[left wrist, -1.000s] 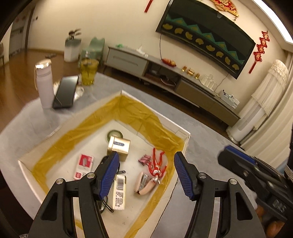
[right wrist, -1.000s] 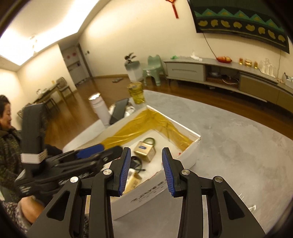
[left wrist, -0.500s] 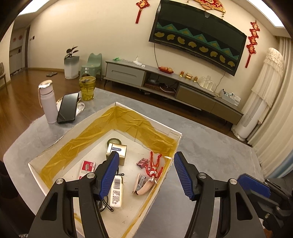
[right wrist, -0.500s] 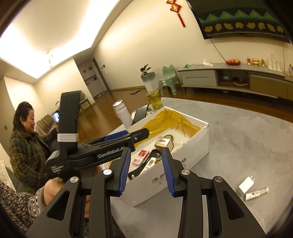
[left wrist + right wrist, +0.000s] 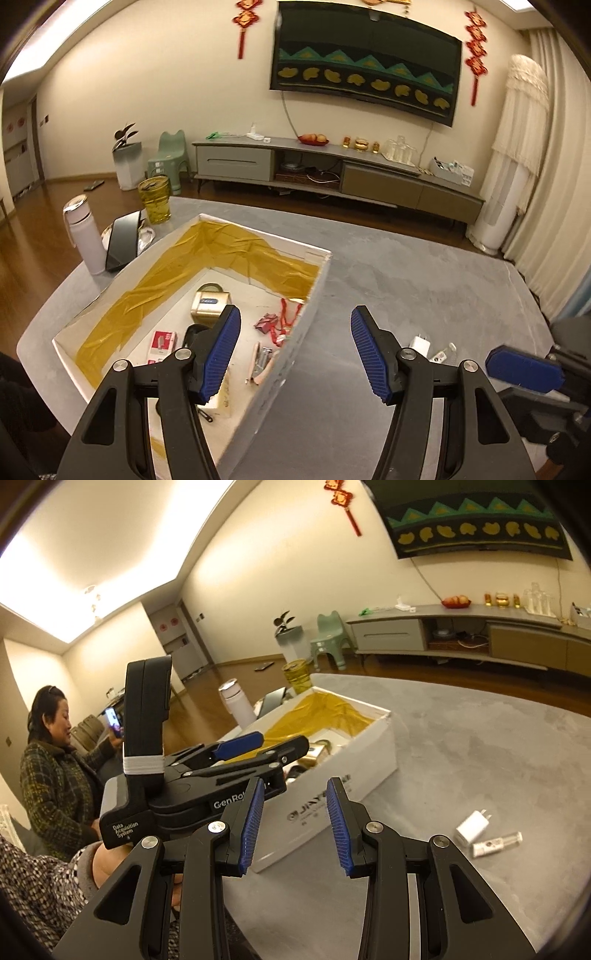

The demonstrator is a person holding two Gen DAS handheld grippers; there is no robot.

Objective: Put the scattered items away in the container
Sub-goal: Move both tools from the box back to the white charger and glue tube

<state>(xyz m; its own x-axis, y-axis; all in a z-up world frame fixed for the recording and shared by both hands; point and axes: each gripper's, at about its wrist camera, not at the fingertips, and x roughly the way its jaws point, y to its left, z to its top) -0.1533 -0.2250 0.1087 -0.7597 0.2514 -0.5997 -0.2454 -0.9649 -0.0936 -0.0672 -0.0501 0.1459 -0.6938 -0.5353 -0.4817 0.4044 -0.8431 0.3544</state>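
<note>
Grey tabletop (image 5: 424, 280) in a living room, TV cabinet along the far wall. White cardboard box (image 5: 354, 775) lined with yellow tape sits on the table; inside lie a gold tin (image 5: 208, 308), a red-and-white card (image 5: 162, 341), a red figure (image 5: 286, 321) and a stapler (image 5: 260, 360). White charger plug (image 5: 471, 827) and small clear bottle (image 5: 496, 844) lie just beside each other on the table, outside the box to its right. Left gripper (image 5: 295, 354) released, jaws wide, empty, over the box's near wall. Right gripper (image 5: 295, 827) released, jaws parted, empty, well apart from the plug
</note>
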